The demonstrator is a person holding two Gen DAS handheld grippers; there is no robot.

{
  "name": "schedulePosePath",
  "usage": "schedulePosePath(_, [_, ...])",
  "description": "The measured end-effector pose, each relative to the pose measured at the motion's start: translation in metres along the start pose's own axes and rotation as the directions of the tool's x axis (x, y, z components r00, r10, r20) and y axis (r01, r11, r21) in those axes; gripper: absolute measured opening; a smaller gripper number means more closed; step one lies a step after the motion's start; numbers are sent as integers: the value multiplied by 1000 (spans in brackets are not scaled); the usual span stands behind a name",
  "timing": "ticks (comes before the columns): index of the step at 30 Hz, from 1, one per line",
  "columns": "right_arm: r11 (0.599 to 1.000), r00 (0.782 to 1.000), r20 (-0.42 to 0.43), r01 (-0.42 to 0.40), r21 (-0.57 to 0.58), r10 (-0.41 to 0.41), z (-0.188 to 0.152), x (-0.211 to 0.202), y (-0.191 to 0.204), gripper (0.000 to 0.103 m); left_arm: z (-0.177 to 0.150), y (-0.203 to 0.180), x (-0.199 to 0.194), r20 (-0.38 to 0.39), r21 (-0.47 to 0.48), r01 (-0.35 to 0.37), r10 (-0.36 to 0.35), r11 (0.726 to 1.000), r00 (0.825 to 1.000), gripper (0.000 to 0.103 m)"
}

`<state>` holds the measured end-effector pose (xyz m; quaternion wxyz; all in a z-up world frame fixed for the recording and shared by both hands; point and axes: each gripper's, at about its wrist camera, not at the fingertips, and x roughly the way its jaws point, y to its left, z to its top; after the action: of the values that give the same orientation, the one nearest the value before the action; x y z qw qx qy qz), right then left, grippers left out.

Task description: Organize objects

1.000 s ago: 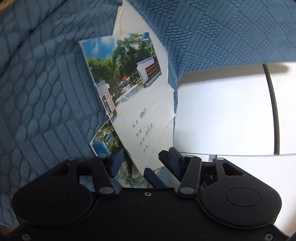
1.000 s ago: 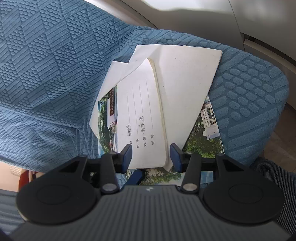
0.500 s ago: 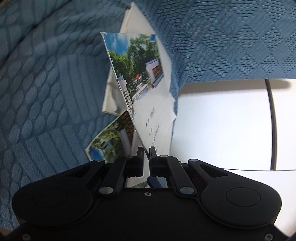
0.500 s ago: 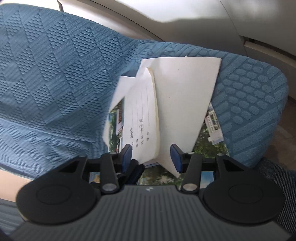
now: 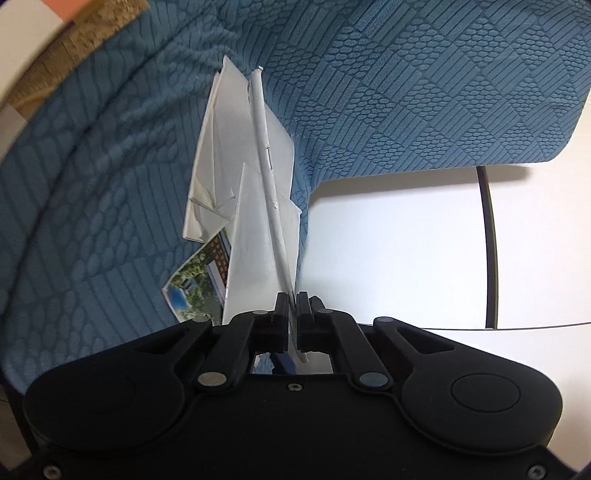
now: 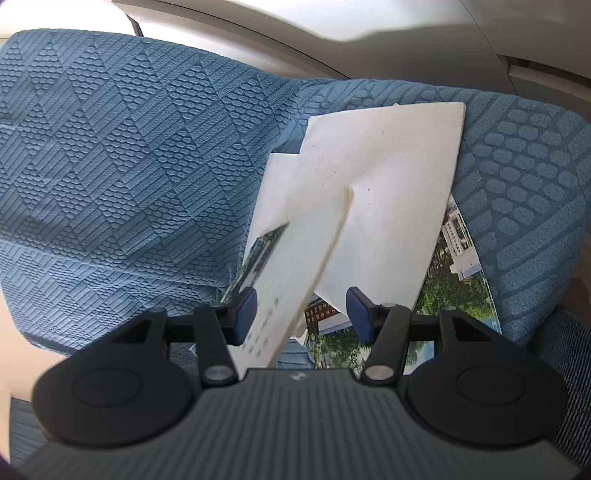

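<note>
My left gripper point(image 5: 292, 308) is shut on the edge of a thin notebook point(image 5: 269, 173), which stands on edge above the blue cushion point(image 5: 110, 184). Other white notebooks point(image 5: 210, 177) and one with a photo cover point(image 5: 199, 284) lie under it. In the right wrist view the lifted notebook point(image 6: 295, 266) tilts up between the fingers of my open right gripper point(image 6: 301, 312). A white notebook point(image 6: 399, 184) and a photo-cover notebook point(image 6: 454, 295) lie flat on the cushion point(image 6: 129, 166) behind it.
The blue textured cushion covers a seat. A white surface with a dark seam point(image 5: 487, 240) lies to the right of the cushion in the left wrist view. A pale wall or panel point(image 6: 332, 22) stands behind the seat.
My left gripper has closed on the notebook's edge and lifted it, turning it from flat to standing on edge. My right gripper stays open while the notebook tilts up between its fingers.
</note>
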<state>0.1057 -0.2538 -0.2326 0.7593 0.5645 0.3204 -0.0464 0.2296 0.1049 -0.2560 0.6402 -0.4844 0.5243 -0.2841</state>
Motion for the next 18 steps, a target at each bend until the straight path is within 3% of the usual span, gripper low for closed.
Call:
schedulePosePath(10, [999,999,-37,11,-39,-12,3,24,10,55,8,6,-33,13,0,1,-1,1000,1000,1])
schedulePosePath(11, [999,999,-41,8,-51,-10,2,29,12,51,8,8,-35,17,-4,1,-1,1000,1000,1])
schedulePosePath(12, [998,999,-49,11,-70,-14,2,34,15,35,8,11,-35,21,-10,4,-4,1000,1000,2])
schedulePosePath(14, [995,996,-89,21,-94,-29,1,45,18,20,9,18,-36,26,-31,12,-11,999,1000,2])
schedulePosePath(18, [993,995,-103,-22,-120,9,-6,52,25,8,10,24,-35,69,-12,-34,35,999,997,3])
